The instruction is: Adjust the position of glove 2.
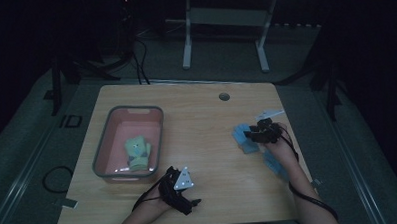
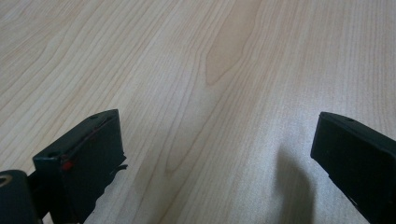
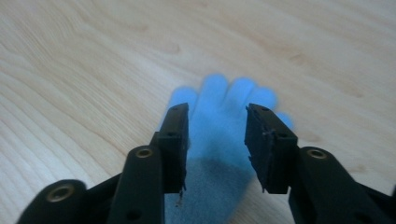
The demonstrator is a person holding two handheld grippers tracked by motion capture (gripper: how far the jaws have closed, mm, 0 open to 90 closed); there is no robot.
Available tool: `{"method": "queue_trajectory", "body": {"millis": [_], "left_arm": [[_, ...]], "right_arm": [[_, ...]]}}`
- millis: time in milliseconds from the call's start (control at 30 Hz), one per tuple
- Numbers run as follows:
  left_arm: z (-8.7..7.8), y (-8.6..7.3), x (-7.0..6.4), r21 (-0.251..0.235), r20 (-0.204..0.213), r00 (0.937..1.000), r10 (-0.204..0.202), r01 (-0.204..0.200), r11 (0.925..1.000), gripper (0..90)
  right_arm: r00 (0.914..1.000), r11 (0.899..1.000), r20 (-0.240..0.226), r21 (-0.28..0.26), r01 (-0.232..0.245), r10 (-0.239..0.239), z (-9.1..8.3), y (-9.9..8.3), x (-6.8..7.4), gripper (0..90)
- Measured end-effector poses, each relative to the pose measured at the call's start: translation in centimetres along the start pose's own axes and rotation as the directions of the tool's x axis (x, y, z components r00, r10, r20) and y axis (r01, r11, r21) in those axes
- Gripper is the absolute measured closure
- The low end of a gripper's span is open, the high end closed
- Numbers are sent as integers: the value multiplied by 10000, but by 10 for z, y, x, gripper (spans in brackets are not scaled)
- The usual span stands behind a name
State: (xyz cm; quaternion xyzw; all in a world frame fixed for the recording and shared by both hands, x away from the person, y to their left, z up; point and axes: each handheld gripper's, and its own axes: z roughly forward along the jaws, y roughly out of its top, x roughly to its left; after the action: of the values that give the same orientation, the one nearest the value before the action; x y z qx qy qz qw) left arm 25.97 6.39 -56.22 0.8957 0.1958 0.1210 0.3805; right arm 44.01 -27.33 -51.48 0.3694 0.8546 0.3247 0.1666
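Note:
A blue glove (image 3: 217, 105) lies flat on the wooden table, fingers pointing away from me. My right gripper (image 3: 217, 140) hovers over its palm, jaws open, one on each side of the glove's middle. In the high view this gripper (image 1: 251, 135) sits over the blue glove (image 1: 241, 140) at the table's right. A second blue piece (image 1: 274, 164) lies partly under the right forearm. A green glove (image 1: 138, 151) rests in a pink bin with a grey rim (image 1: 136, 109) at the left. My left gripper (image 1: 185, 188) is near the front edge, open over bare wood (image 2: 217, 154).
A round cable hole (image 1: 224, 96) sits near the table's far edge. Behind the table stands a white metal frame (image 1: 223, 16). Cables lie on the floor at the left (image 1: 56, 179). Bare tabletop lies between the bin and the blue glove.

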Motion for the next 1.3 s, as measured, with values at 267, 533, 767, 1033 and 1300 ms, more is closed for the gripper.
{"method": "queue_trajectory", "body": {"millis": [267,533,767,1033,1300], "left_arm": [[-7,-6,3,-149,-59,9997,-254,253,9996,27],[-7,-7,3,-204,-131,9998,-135,133,9997,27],[-6,-8,1,-211,-182,9998,-91,87,9997,27],[-7,-9,1,-253,-213,9997,-78,73,9997,27],[-7,-9,1,-212,-197,9998,-73,69,9998,27]], "right_arm": [[9990,9953,-184,870,431,-416,22,-10,-1,610],[9988,9959,-478,889,178,-136,24,-12,-1,721],[9985,9933,-303,1079,-423,458,23,-9,6,834],[9966,9966,-187,203,-799,803,-8,14,30,878],[9971,9951,-69,-634,-762,759,-45,35,71,878]]}}
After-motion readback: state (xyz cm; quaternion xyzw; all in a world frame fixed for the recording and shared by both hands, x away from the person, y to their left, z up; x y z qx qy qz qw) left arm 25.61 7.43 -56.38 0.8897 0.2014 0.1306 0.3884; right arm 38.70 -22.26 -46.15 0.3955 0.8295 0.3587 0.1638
